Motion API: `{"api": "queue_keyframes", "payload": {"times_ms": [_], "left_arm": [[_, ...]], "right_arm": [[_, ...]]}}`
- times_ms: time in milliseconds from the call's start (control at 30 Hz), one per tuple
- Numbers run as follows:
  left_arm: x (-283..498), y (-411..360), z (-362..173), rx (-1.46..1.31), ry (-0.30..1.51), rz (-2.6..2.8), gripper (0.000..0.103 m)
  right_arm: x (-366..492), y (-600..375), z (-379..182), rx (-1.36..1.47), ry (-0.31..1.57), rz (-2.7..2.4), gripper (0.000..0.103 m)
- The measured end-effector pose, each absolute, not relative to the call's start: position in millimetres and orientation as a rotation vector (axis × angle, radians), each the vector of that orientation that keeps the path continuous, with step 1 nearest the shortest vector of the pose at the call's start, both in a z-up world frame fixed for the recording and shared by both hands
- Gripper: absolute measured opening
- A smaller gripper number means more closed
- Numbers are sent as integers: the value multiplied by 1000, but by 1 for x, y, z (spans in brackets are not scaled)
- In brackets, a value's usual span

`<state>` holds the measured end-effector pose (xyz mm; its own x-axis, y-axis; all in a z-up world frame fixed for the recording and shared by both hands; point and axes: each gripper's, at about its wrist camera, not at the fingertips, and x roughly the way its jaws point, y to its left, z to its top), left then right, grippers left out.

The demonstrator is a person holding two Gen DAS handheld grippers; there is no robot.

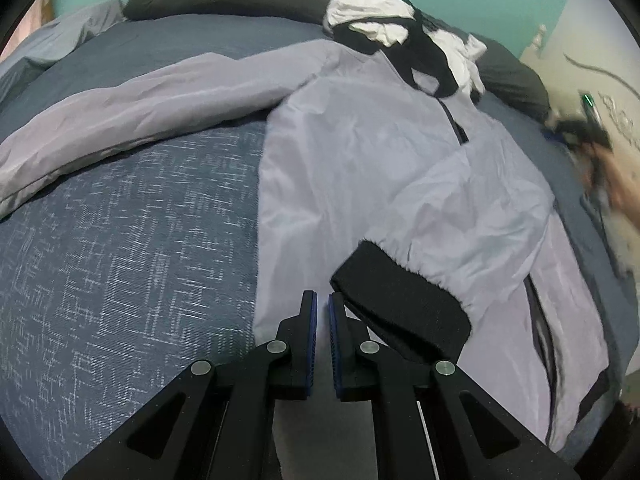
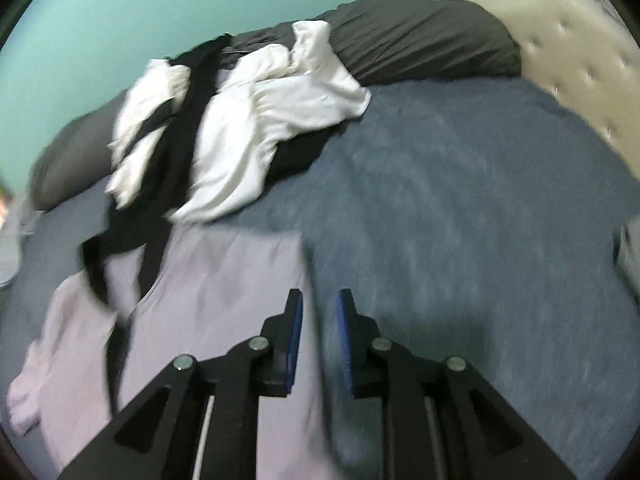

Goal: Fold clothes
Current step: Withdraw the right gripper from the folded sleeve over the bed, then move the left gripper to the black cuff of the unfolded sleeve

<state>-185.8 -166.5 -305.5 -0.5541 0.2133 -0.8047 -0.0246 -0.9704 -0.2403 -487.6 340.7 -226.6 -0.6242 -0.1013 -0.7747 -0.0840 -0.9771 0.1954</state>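
The lilac jacket (image 1: 360,152) lay spread on the blue bedspread (image 1: 120,260), one sleeve stretched out to its left, the other folded across its front with the black cuff (image 1: 400,304) just beside our left gripper (image 1: 322,300). That gripper's jaws stood a narrow gap apart with nothing between them; our right gripper (image 2: 319,300) was released too, wider, over the jacket's edge. A heap of white garments (image 2: 260,120) tangled with black cloth (image 2: 180,128) lay on the jacket's collar end. Dark grey pillows (image 2: 420,36) lined the teal wall (image 2: 100,20). Only our right view showed the tufted cream headboard (image 2: 560,52); only the left caught the cuff and, blurred at the edge, a hand (image 1: 616,192) on the other gripper.
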Motion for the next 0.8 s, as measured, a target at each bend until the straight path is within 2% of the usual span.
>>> {"api": "queue_keyframes", "payload": {"times_ms": [167, 233, 267, 300, 433, 500, 533, 633, 800], "left_arm": [[-180, -180, -303, -1397, -392, 2688, 10], [-182, -180, -301, -1392, -404, 2718, 18], [-183, -180, -299, -1389, -409, 2732, 27], [-183, -182, -296, -1390, -401, 2741, 31], [-182, -188, -283, -1394, -366, 2773, 32], [-182, -191, -276, -1396, -349, 2790, 43], [-182, -192, -273, -1397, -340, 2798, 45], [-181, -197, -263, -1400, -313, 2822, 46], [-180, -219, -258, -1427, -337, 2856, 49]], "right_arm": [[-406, 322, -234, 1343, -378, -2713, 21], [-373, 316, -235, 1312, -442, -2697, 21], [-358, 313, -234, 1293, -484, -2681, 22], [-344, 308, -234, 1280, -500, -2667, 22], [-295, 280, -227, 1225, -375, -2663, 22], [-276, 273, -223, 1193, -358, -2653, 22], [-268, 272, -223, 1187, -372, -2641, 24], [-251, 269, -225, 1191, -380, -2637, 32], [-236, 271, -231, 1197, -441, -2632, 34]]}}
